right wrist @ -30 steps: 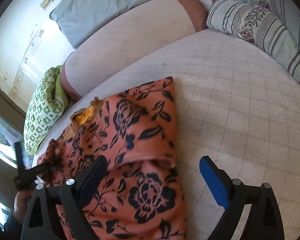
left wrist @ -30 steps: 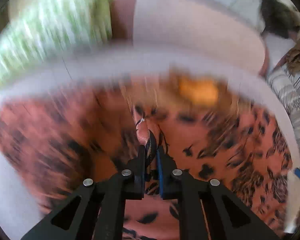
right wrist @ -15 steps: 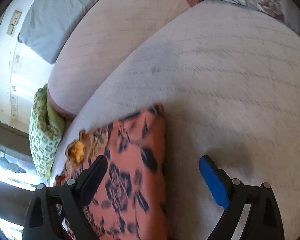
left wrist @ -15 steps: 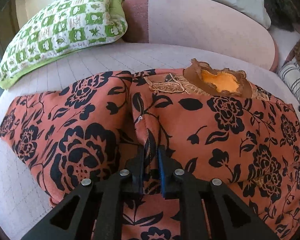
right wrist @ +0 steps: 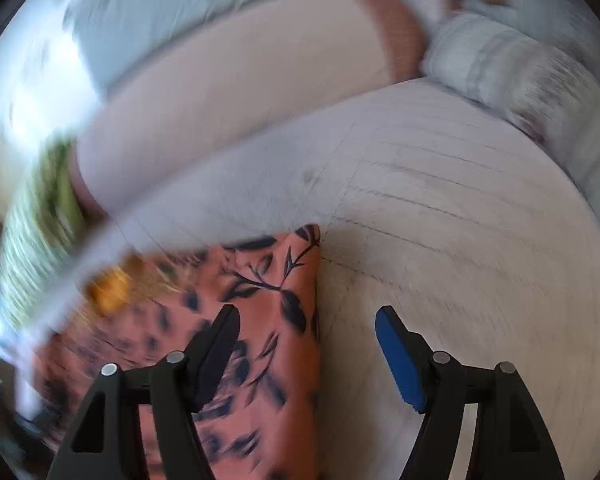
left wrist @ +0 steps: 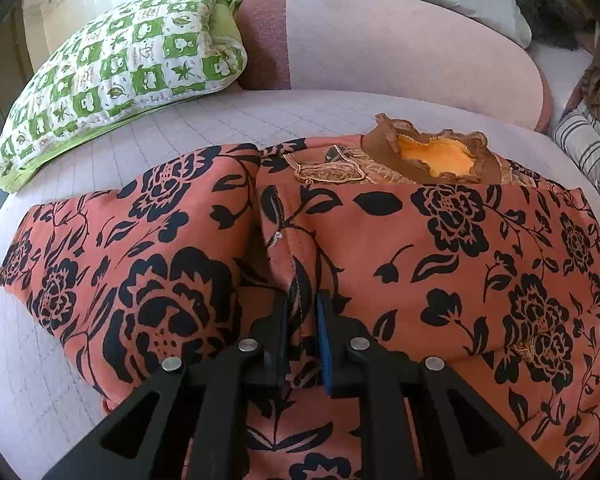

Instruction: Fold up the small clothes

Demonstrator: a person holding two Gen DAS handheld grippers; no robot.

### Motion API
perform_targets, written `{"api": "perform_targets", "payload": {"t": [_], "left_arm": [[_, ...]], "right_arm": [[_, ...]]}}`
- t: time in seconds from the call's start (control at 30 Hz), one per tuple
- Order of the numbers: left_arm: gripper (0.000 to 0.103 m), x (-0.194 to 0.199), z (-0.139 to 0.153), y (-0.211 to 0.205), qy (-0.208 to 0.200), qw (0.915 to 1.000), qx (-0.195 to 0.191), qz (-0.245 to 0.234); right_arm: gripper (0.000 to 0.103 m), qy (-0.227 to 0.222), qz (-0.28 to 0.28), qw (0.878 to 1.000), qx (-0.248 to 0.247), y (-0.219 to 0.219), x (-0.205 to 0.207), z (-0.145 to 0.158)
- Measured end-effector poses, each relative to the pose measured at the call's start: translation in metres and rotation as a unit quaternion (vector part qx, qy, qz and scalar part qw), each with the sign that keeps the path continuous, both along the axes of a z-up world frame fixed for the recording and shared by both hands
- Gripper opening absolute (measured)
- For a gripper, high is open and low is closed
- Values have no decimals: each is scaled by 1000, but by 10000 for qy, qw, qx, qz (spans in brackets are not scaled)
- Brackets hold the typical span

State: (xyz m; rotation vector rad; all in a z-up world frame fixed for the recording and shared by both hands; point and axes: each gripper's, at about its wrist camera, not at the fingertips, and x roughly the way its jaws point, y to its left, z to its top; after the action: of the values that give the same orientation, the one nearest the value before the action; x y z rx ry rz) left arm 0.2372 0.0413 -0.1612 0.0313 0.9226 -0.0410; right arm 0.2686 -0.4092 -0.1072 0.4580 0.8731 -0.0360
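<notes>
Garment (left wrist: 440, 240): salmon-orange ground, printed with black flowers and leaves.
Neck trim (left wrist: 432, 148): brown ruffle; yellow-orange lining was shown inside.
Pillow (left wrist: 120, 68): white and green checks, leaf motifs, green edge.
Bolster (left wrist: 400, 44): pale pink, darker rose band.
Mattress (right wrist: 480, 220): pale lilac, quilted in squares.
Gripper pads (right wrist: 398, 354): blue.

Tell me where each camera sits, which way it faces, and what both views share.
Left wrist: rides the left gripper, looking down along its fingers, which pinch a ridge of the floral garment.
Right wrist: rides the right gripper, blurred, fingers apart over the garment's edge and the quilted bed.
Shared: the garment, its orange neckline, the green pillow, the pink bolster.
</notes>
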Motion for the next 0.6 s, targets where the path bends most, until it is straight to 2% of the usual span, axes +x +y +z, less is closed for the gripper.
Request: {"api": "perform_targets", "payload": {"t": [0.07,0.13,0.17,0.2,0.23,0.27,0.3,0.33,0.37,0.4,0.43,0.5,0.6], "left_arm": [[14,1,-1,-1,1,10000,32,3],[14,1,0,-2,15,10000,60,5],[14,2,1,-2,38,10000,40,-7],[14,1,3,0,74,10000,-17,-14],[18,1,7,3,117,9999,-118,-6],[18,-4,17,11,98,9992,-380,20],[21,-10,28,19,-22,9983,-576,34],[36,-18,40,30,-204,9969,-753,53],[47,-30,54,47,-474,9946,-917,128],[70,-40,63,63,-693,9922,-1008,247],[82,-52,71,88,-993,9875,-1104,530],[82,-63,74,137,-1190,9771,-1288,1203],[82,-56,51,227,-943,9490,-2047,2204]], "right_arm": [[74,-253,323,9972,633,7,-22,15],[74,-198,1065,9840,1416,24,-32,14],[74,-33,1243,9813,1472,32,-33,3],[76,167,1158,9848,1287,35,-33,-8],[75,631,925,9881,1059,32,-28,-32],[74,735,753,9865,1252,25,-27,-47],[74,509,622,9881,1313,22,-33,-37],[75,335,565,9902,1230,24,-38,-22],[76,47,628,9922,1079,30,-45,-5],[79,-144,696,9925,992,36,-50,7],[82,-239,708,9931,908,41,-58,15],[83,-279,821,9932,775,55,-69,19],[83,-136,964,9932,646,68,-84,16]]}}
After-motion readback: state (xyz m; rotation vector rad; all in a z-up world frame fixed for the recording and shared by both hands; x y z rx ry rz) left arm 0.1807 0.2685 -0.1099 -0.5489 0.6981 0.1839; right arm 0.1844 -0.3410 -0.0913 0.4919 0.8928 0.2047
